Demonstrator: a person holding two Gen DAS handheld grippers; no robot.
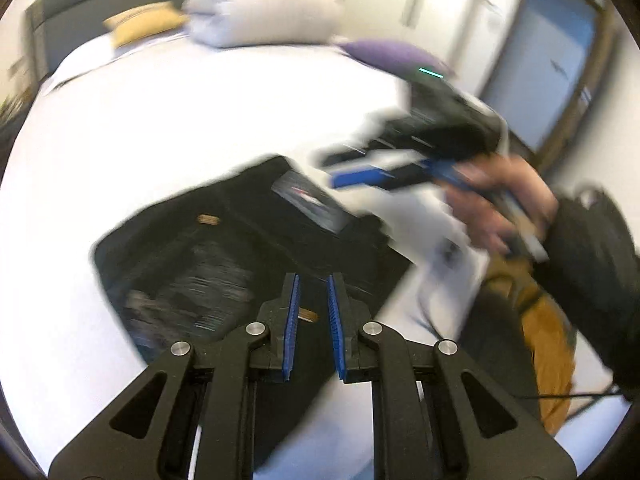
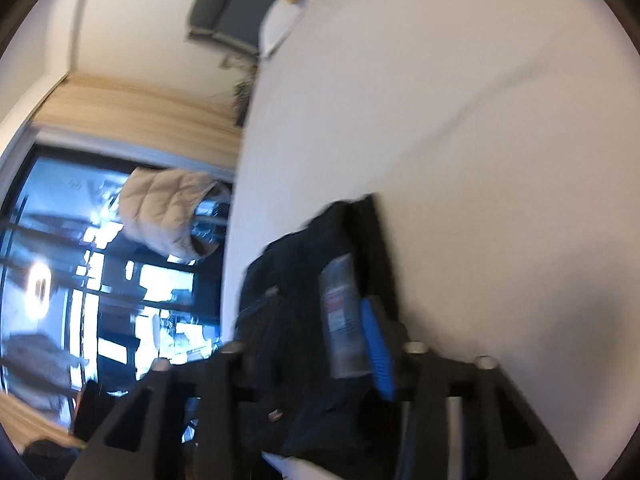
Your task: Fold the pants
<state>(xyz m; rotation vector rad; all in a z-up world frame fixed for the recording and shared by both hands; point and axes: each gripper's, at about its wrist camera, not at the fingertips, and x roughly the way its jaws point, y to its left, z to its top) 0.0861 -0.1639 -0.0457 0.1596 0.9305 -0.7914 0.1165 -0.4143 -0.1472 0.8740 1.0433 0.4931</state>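
Dark folded pants [image 1: 208, 248] lie on the white bed [image 1: 200, 112], with a grey label [image 1: 316, 204] facing up. My left gripper [image 1: 312, 284] hovers above their near edge. Its blue pads stand a narrow slit apart with nothing between them. My right gripper [image 1: 330, 172] comes in from the right over the far corner of the pants, held by a hand [image 1: 500, 200]; its fingers are apart and white bed shows between them. In the blurred right wrist view the pants [image 2: 292, 280] and label [image 2: 340, 312] fill the space ahead of the right gripper [image 2: 308, 344]. One blue pad [image 2: 376, 352] shows; the other is hidden.
A rolled white duvet [image 1: 264, 4], a yellow pillow [image 1: 140, 24] and a purple cushion [image 1: 388, 54] sit at the head of the bed. The person's dark sleeve [image 1: 592, 260] and mustard trousers [image 1: 548, 340] are at the right. A window [image 2: 80, 260] and beige jacket [image 2: 160, 208] lie beyond the bed edge.
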